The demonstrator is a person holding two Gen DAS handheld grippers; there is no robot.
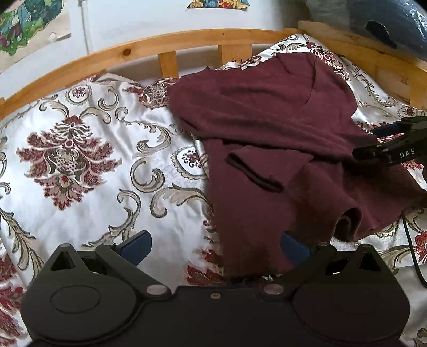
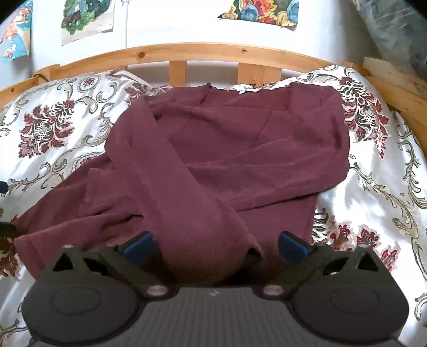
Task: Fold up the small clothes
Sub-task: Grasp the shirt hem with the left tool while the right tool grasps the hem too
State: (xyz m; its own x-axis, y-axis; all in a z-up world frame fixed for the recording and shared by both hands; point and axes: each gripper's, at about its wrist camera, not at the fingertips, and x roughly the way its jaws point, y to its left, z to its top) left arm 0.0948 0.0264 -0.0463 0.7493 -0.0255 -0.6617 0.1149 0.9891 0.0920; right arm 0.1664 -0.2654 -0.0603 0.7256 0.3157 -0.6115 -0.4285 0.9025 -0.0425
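1. The bed (image 2: 373, 186), spread with a patterned cover, was seen carrying the maroon garment (image 2: 240, 149).
2. The garment was judged partly folded: one sleeve (image 2: 170, 170) was laid across; further folds remained.
3. Both the right claw (image 2: 214, 247) and left claw (image 1: 216, 247) were held apart, nothing gripped.

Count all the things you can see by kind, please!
Maroon top: 1
Flowery bedspread: 1
Wooden bed rail: 1
Wall pictures: 4
Grippers: 2, left gripper and right gripper
Total: 9
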